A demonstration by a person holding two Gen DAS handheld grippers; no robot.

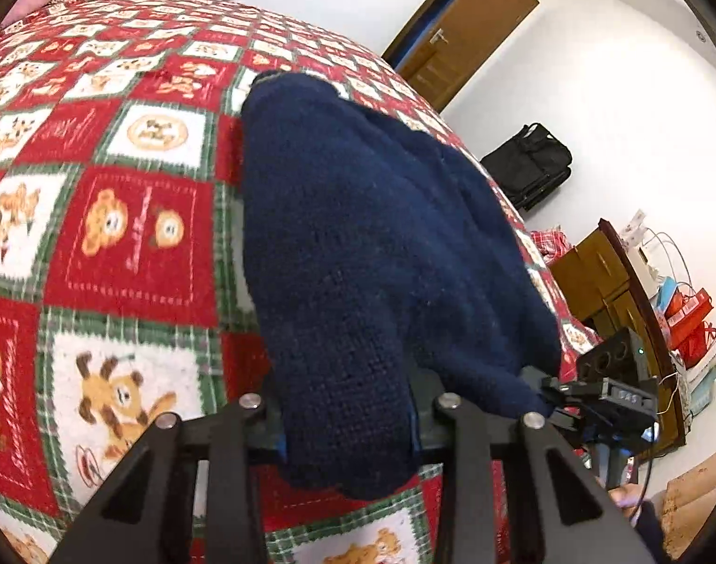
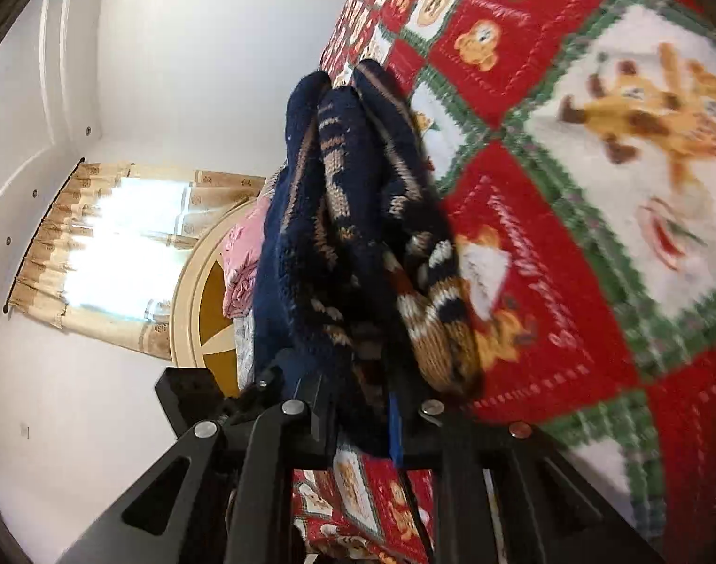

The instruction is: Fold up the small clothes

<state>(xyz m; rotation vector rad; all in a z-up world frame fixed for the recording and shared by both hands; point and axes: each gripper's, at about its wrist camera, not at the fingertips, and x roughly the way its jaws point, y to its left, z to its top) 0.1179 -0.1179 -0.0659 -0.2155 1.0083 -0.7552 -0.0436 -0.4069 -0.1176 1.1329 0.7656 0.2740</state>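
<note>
You're clamping the navy knit sweater (image 1: 358, 254) w/ your left gripper (image 1: 346, 427); it's lying on the teddy-bear quilt (image 1: 123, 235); your right gripper (image 2: 358, 418) is pinching its bunched, tan-patterned edge, lifted off the bed.

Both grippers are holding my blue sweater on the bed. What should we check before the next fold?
1. Left gripper shut on the navy knitted sweater: ok.
2. Right gripper shut on the sweater's patterned part: ok.
3. Sweater lying flat: not ok, it hangs bunched at the right gripper.
4. Teddy bear bedspread has free space beside the sweater: ok.
5. Sleeves tucked in: cannot tell.
</note>
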